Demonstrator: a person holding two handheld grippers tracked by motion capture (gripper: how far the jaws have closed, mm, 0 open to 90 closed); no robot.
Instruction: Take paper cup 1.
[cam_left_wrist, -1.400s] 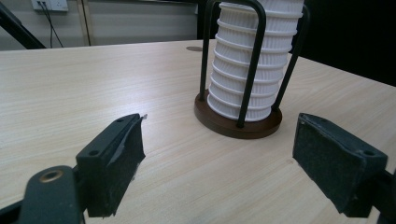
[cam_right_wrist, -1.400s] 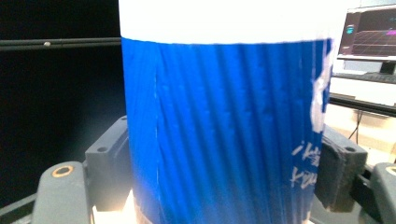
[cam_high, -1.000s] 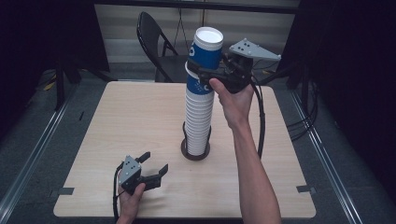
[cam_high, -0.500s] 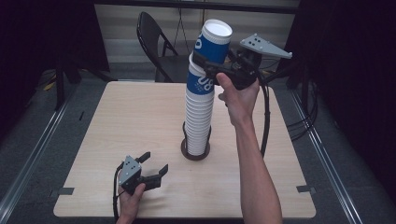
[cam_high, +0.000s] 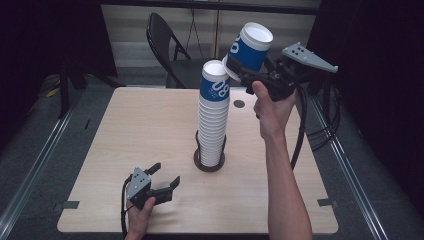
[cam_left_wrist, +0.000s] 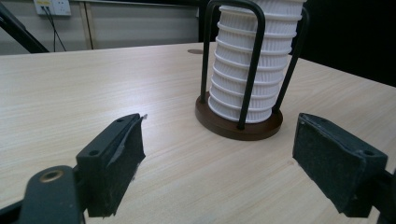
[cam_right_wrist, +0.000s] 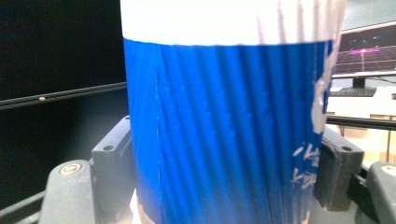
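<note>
While the right gripper (cam_high: 243, 74) has its fingers (cam_right_wrist: 111, 158) clamped on either side of the blue paper cup (cam_high: 248, 48), the cup sits tilted in the air, just beside and above the top of the stack of cups (cam_high: 214, 120), its base close to the stack's uppermost rim but apart from it. To do this step well, I judge the cup should go on up and away from the stack before it swings sideways, so its base does not clip that rim and rock the tall column; the squeeze wants to be firm enough to hold the ribbed sleeve yet not so hard that the paper wall buckles between the fingers. The stack stands in a dark wire holder (cam_left_wrist: 239, 126) with a round brown base, ahead of the left gripper (cam_high: 165, 182), whose fingers (cam_left_wrist: 119, 154) are spread wide with nothing between them as it rests low on the tabletop (cam_high: 125, 135); it could steady the holder if the stack sways. The tabletop is pale wood-grain laminate, bare apart from the holder. Beyond it stands a black folding chair (cam_high: 167, 50) before a light wall panel, with dark curtains on both sides and grey floor around.
</note>
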